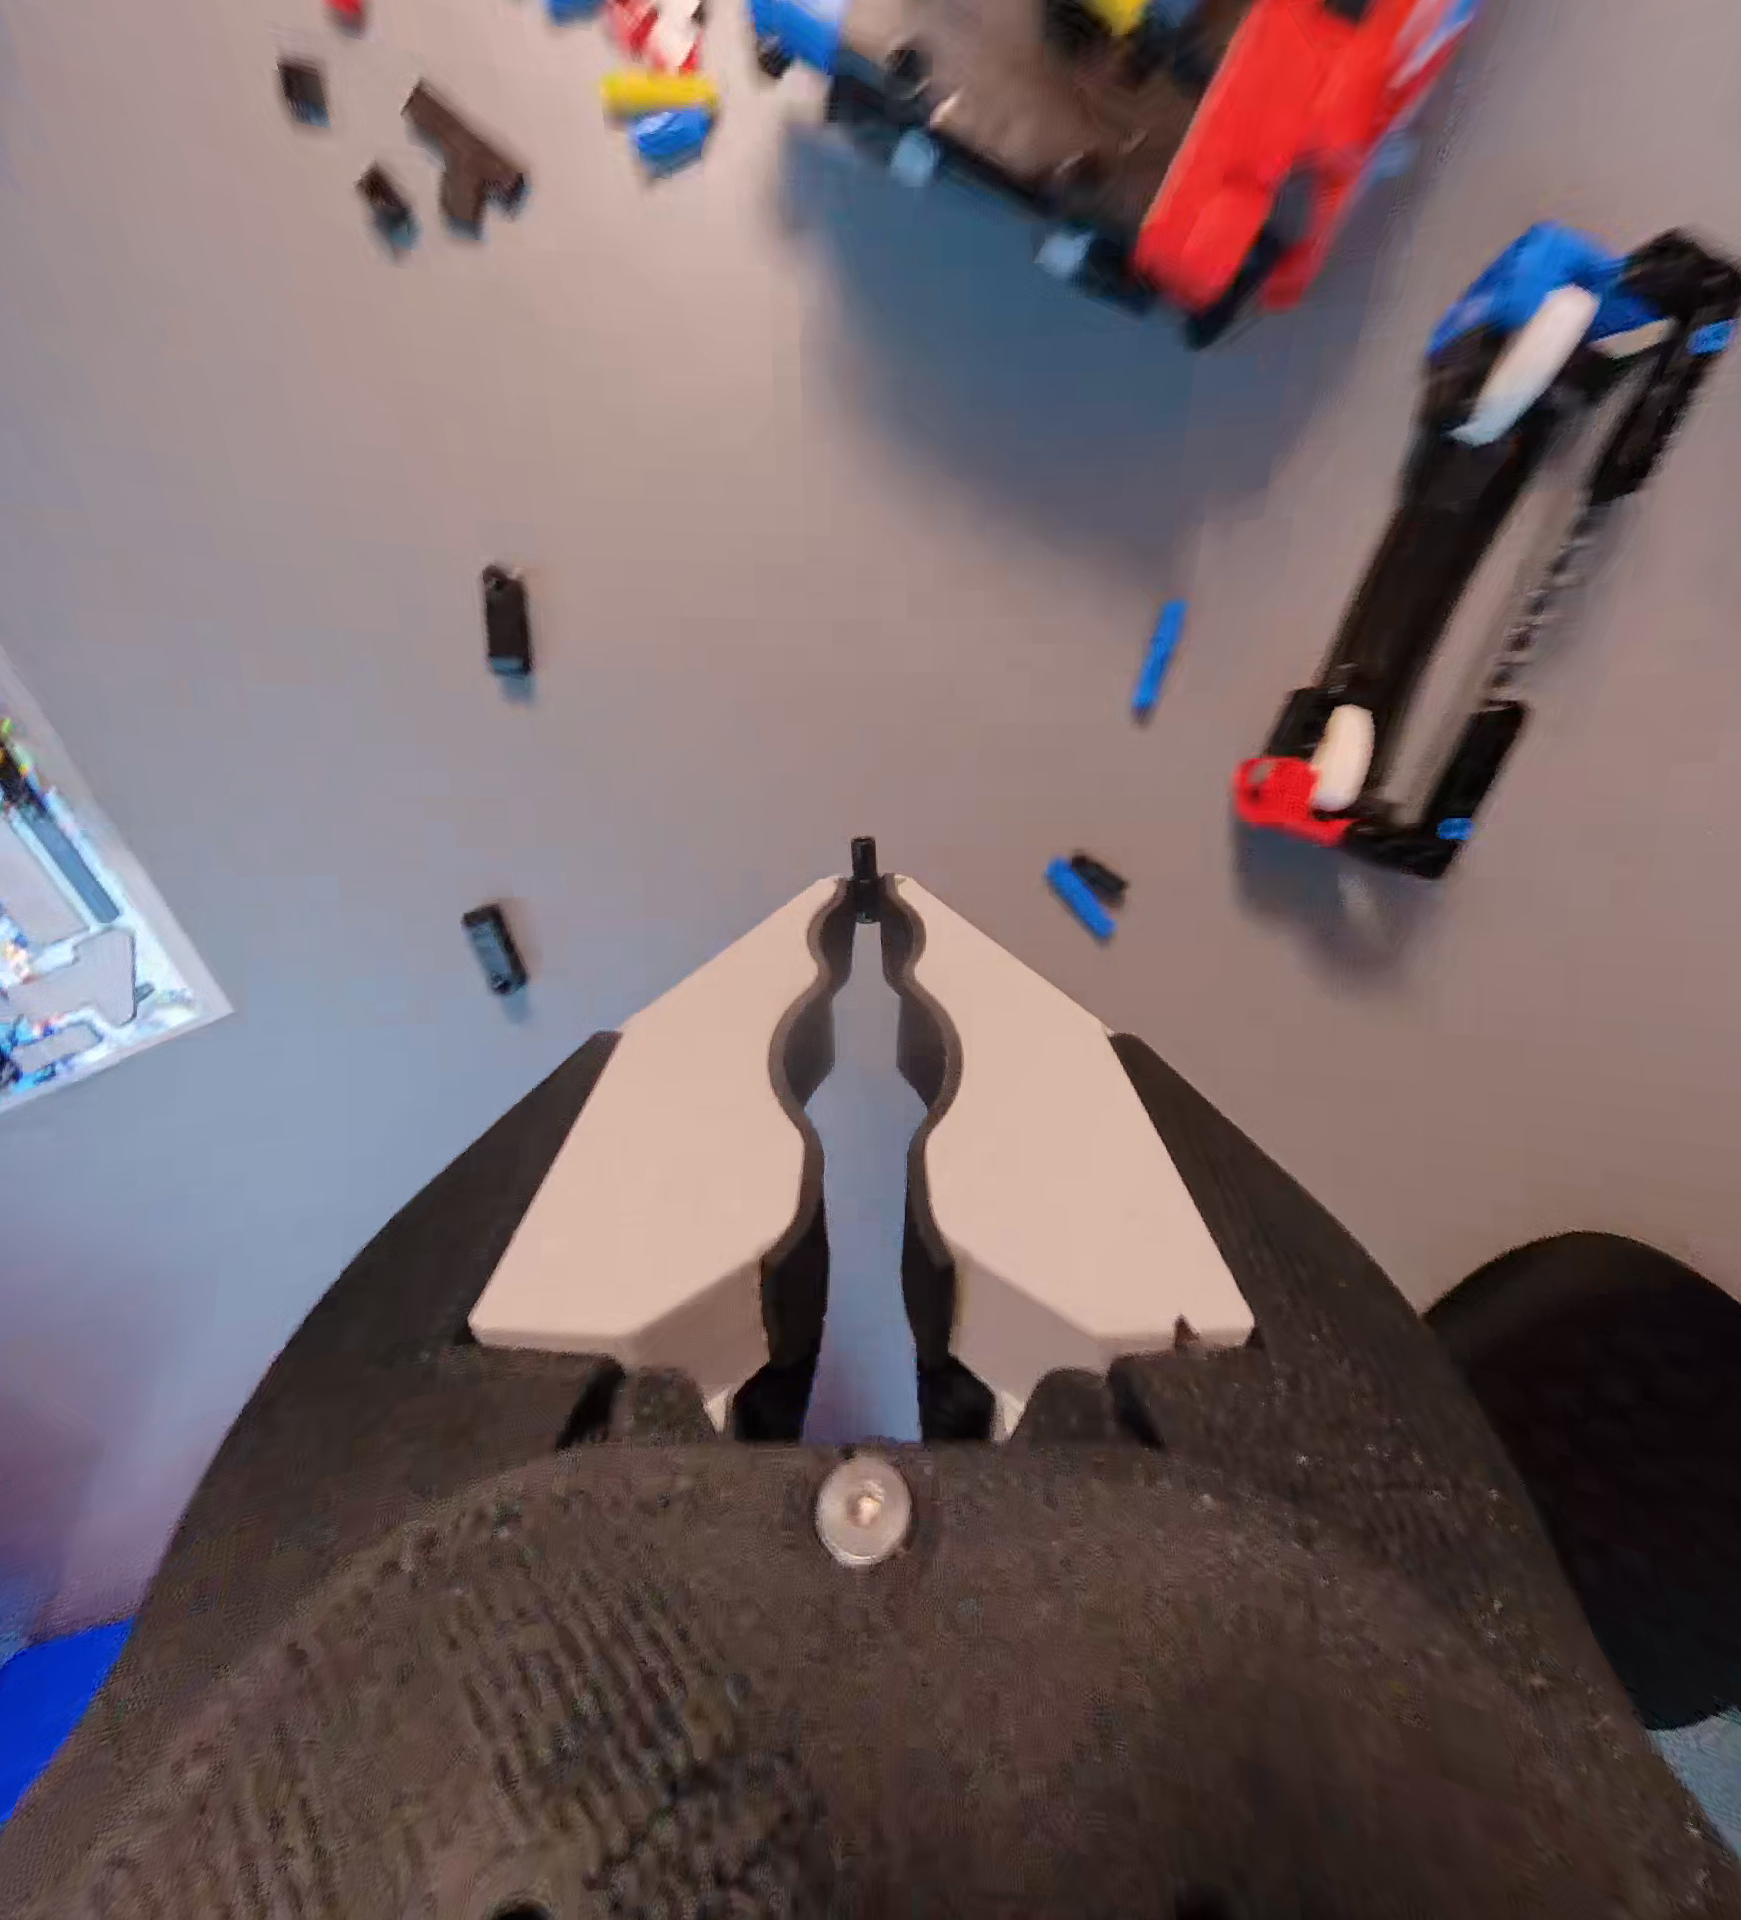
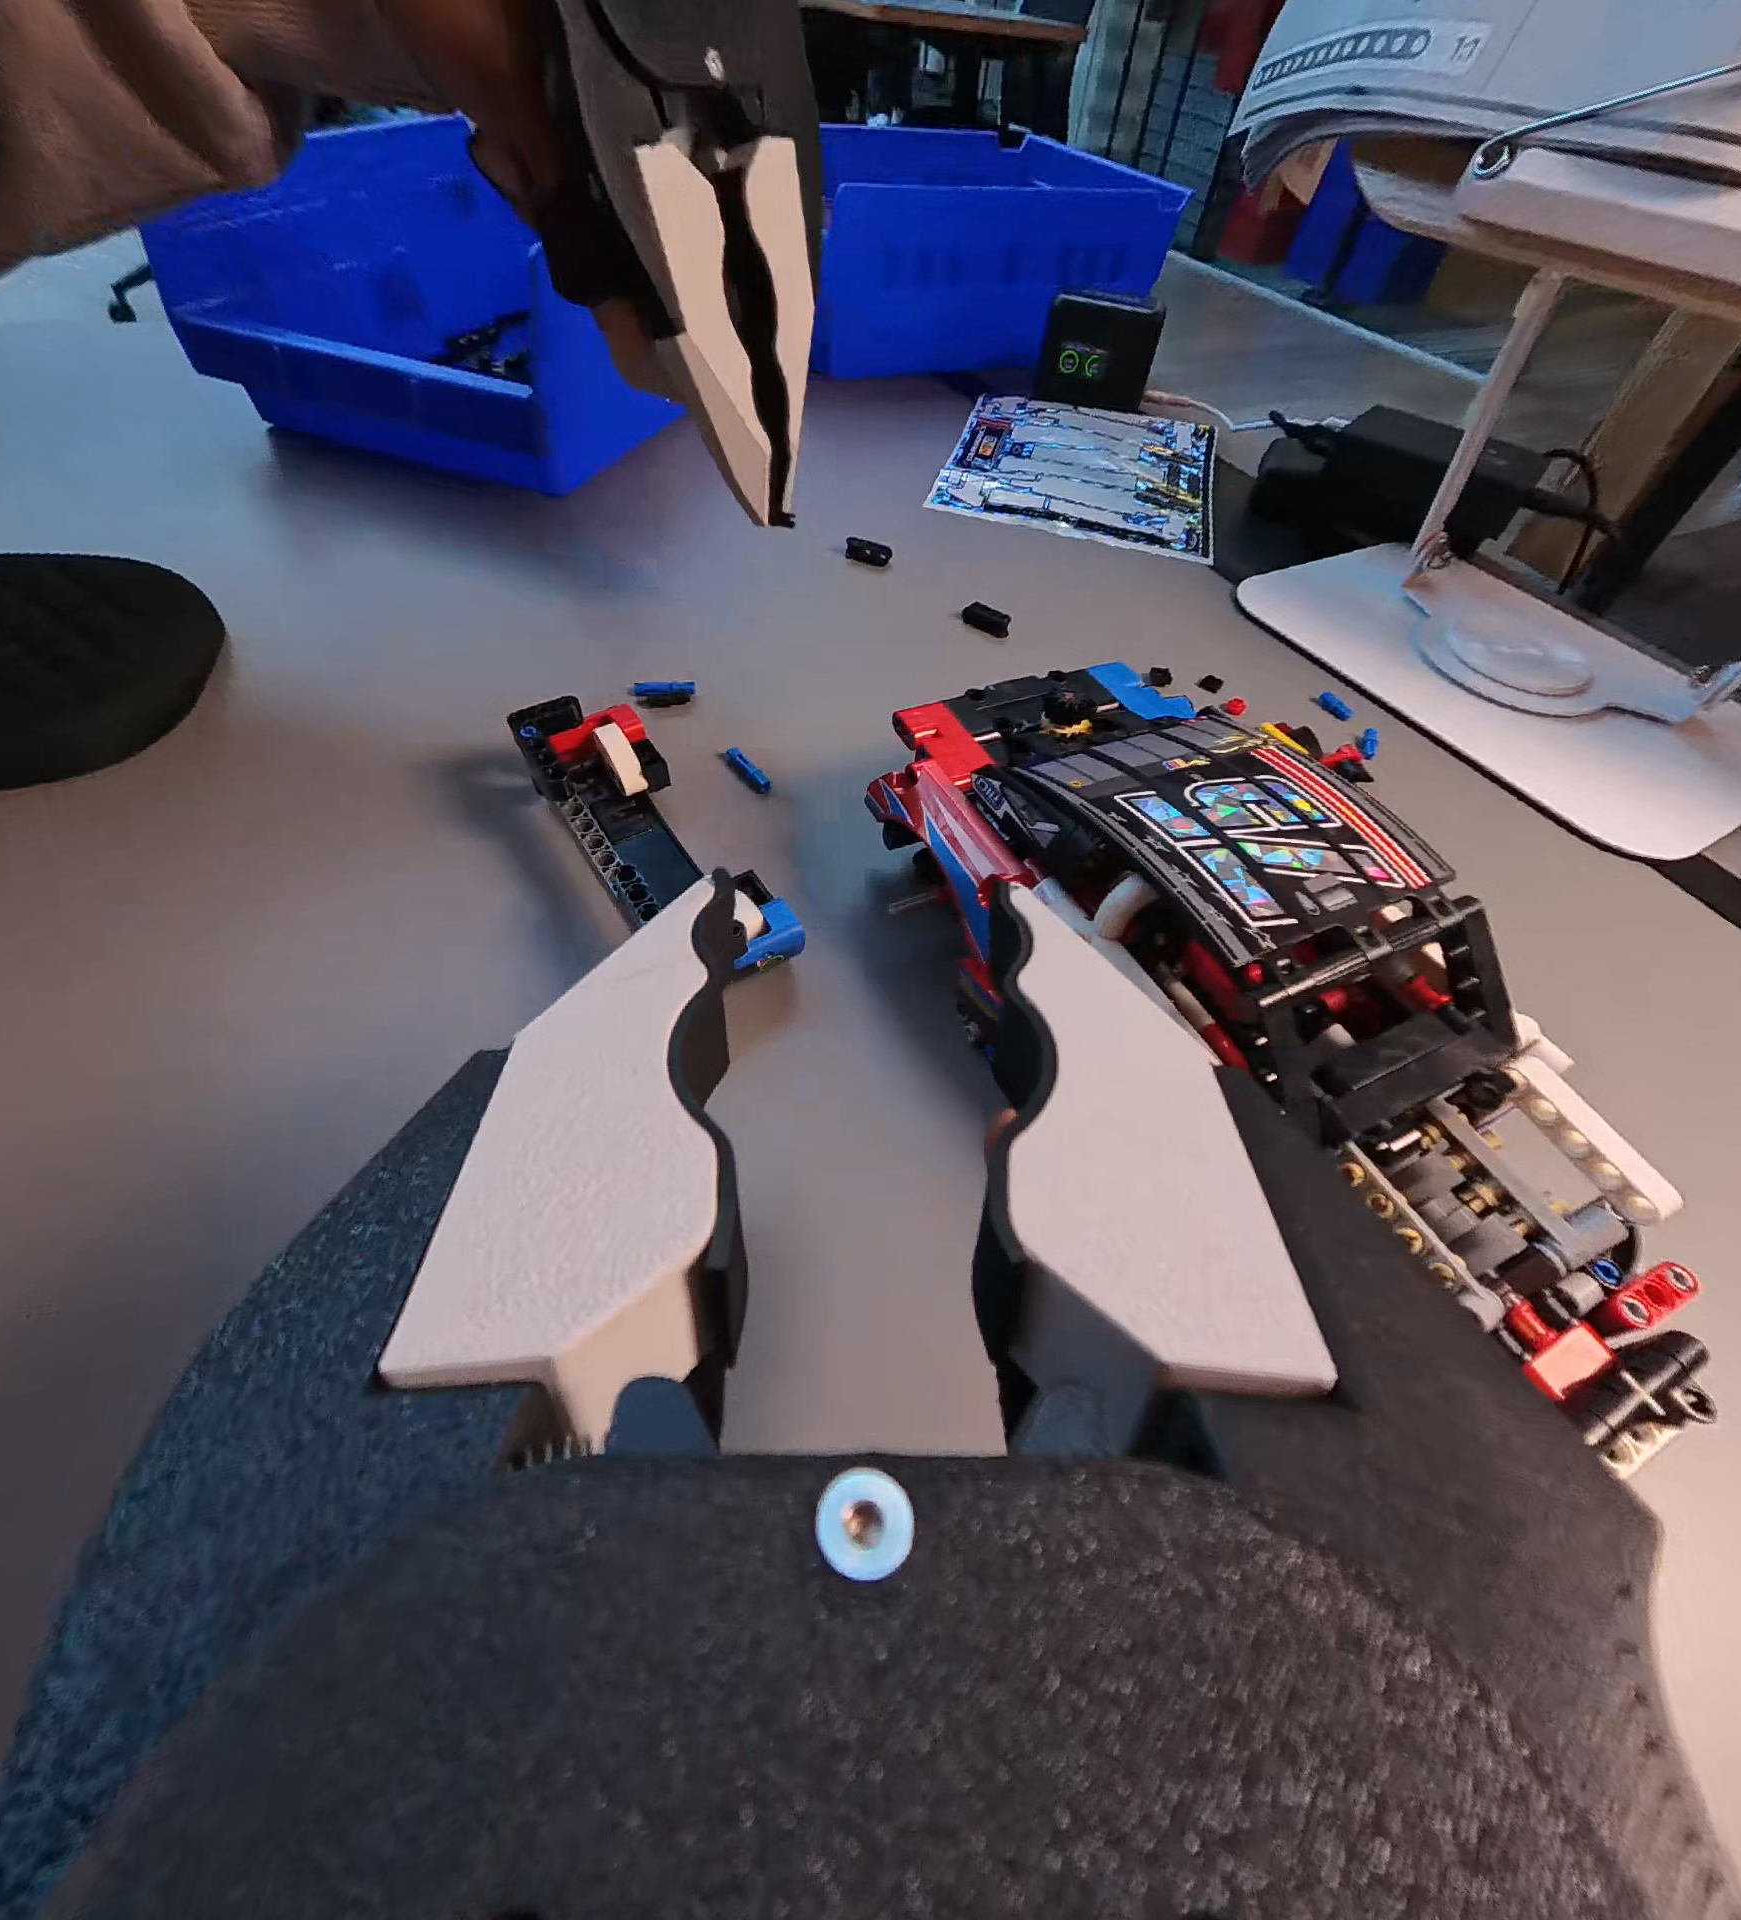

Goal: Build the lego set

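My left gripper [image 1: 863,883] is shut on a small black pin [image 1: 862,871] and holds it above the grey table; it also shows in the right wrist view [image 2: 781,516], pointing down. My right gripper [image 2: 861,914] is open and empty, low over the table between a long black side sub-assembly [image 2: 627,810] and the red, black and blue car model [image 2: 1230,883]. In the left wrist view the sub-assembly [image 1: 1448,582] lies at the right and the car [image 1: 1261,156] at the top. Loose black pins [image 2: 985,618] and blue pins [image 2: 746,771] lie around.
Two blue bins [image 2: 409,312] stand at the back of the table. A sticker sheet [image 2: 1079,478] lies behind the car, also at the left in the left wrist view [image 1: 4,883]. A white stand base [image 2: 1531,686] with an instruction booklet is at the right. A small black device [image 2: 1094,348] stands behind the sheet. The left gripper's tips are roughly 20 cm from the right gripper's.
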### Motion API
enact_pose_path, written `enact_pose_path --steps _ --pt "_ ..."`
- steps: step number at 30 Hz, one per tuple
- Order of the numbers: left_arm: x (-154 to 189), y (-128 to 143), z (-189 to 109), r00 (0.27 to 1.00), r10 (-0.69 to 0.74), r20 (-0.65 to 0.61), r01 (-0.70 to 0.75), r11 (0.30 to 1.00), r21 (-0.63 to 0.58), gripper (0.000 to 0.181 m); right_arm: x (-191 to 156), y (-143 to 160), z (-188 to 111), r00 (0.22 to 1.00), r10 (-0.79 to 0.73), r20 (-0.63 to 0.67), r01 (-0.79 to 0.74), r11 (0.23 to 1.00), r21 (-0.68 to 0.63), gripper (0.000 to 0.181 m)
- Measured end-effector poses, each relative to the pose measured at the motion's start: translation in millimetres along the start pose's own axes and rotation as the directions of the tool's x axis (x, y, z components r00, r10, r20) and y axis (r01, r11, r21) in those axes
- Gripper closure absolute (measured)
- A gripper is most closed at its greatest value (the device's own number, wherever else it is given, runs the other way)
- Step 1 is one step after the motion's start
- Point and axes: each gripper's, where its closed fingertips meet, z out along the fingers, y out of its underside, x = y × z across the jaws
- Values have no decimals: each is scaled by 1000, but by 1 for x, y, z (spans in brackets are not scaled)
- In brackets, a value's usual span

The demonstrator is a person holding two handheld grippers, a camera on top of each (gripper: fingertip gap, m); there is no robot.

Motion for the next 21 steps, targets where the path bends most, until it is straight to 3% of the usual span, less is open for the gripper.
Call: enact_pose_path --steps 5,10,15,21 --pt "110 -41 -1 972 197 -126 -177 972 152 179 4 -2 -1 1000 -2 -14 2 1000 17 136" --pt "193 -47 33 922 333 -196 -294 934 202 178 8 -4 -3 999 -22 -44 23 999 31 138" --pt "202 -34 67 925 359 -126 -341 929 144 178 7 -3 -3 999 -27 -45 29 999 29 138" --pt "195 -31 73 932 357 -70 -343 927 152 178 7 -2 -1 998 -41 -50 43 999 23 139"
